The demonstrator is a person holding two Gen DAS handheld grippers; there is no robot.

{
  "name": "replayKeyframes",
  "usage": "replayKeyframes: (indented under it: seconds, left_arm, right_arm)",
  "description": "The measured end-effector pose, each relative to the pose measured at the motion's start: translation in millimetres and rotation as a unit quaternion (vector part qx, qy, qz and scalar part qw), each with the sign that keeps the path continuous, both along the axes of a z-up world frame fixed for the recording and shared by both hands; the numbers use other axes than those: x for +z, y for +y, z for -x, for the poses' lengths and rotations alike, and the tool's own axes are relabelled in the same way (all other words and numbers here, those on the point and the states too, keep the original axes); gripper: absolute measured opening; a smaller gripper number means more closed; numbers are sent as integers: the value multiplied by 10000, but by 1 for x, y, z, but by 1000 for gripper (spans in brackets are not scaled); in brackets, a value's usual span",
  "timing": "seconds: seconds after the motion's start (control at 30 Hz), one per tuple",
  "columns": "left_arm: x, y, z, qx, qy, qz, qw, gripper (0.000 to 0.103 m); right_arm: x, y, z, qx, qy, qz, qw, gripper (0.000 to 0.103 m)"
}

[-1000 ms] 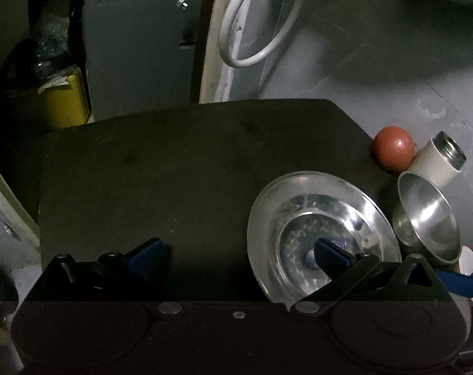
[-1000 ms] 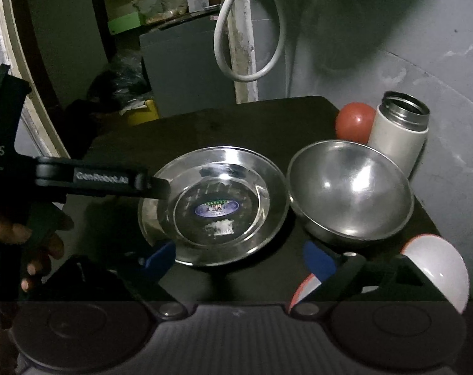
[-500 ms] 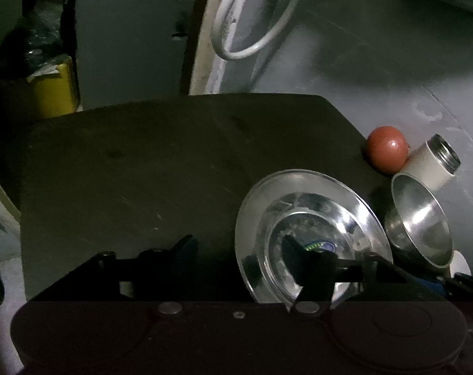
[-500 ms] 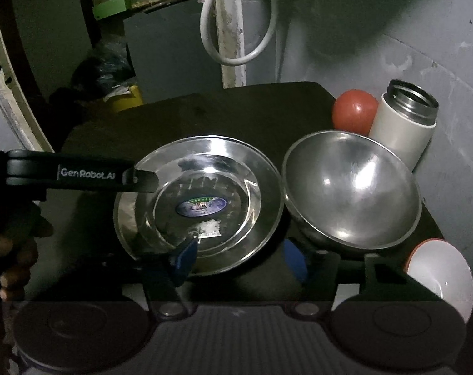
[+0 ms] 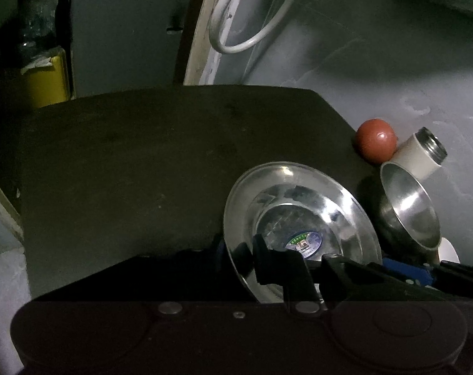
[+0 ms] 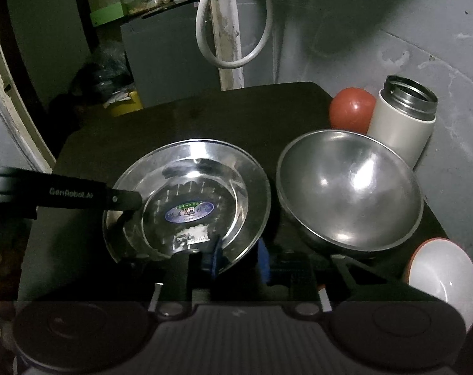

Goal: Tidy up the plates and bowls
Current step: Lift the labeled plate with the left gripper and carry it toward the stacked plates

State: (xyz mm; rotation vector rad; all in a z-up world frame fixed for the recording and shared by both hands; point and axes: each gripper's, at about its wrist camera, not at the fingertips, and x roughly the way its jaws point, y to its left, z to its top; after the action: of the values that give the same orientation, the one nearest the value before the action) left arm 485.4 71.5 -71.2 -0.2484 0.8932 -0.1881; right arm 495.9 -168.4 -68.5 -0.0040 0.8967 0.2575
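Observation:
A steel plate (image 6: 186, 200) with a blue sticker lies on the dark table (image 6: 205, 115). It also shows in the left wrist view (image 5: 299, 218). My left gripper (image 5: 239, 259) is shut on the plate's left rim; its finger (image 6: 121, 200) reaches over that rim in the right wrist view. My right gripper (image 6: 236, 259) is shut on the plate's near rim. A steel bowl (image 6: 349, 187) sits right of the plate, also seen in the left wrist view (image 5: 411, 209). A white bowl with an orange rim (image 6: 445, 278) sits at the near right.
A red ball (image 6: 352, 109) and a white open flask (image 6: 405, 118) stand at the table's back right against the grey wall. A white hose loop (image 6: 233, 31) hangs behind the table. A yellow bin (image 5: 49, 78) stands beyond the far left edge.
Both grippers have closed from wide open onto the plate's rim, the left on the left side and the right on the near side. The plate stays on the table.

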Motion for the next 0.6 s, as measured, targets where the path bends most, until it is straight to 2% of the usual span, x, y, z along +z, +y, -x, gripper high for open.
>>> replayKeyframes:
  seconds: [0.17,0.27,0.3,0.33,0.37,0.4,0.5,0.6]
  left_arm:
    - [14,1,25,-44,-420,-97,9991,19]
    - [22,-5,40,-341,-640,-26,9974,12]
    - [23,-12,44,-415,-663,-166,9968,13]
    - [22,-19,48,-444,-646,-443,9959,16]
    - [19,-24,49,-390,-573,-645,9955,17]
    - [15,-24,50,-318,-492,-613,9964,18]
    - [6,-14,50,-65,-198,-175,9996,20]
    - [1,-13,52,-30,-148,-282,9995,21]
  right_arm:
    - [4,-3,14,49,-160,-211,9996,25]
    - [11,-3,25,124,-341,-284,9989,24]
    - [14,-3,29,226,-416,-401,9981,18]
    - [18,-1,34,346,-463,-551,9968,8]
    - [21,2,37,421,-511,-555,9963,8]
    - [23,8,41,509,-567,-458,9960,8]
    - [24,20,48,628,-550,-389,9957,8]
    - [24,22,53,517,-542,-306,9967,12]
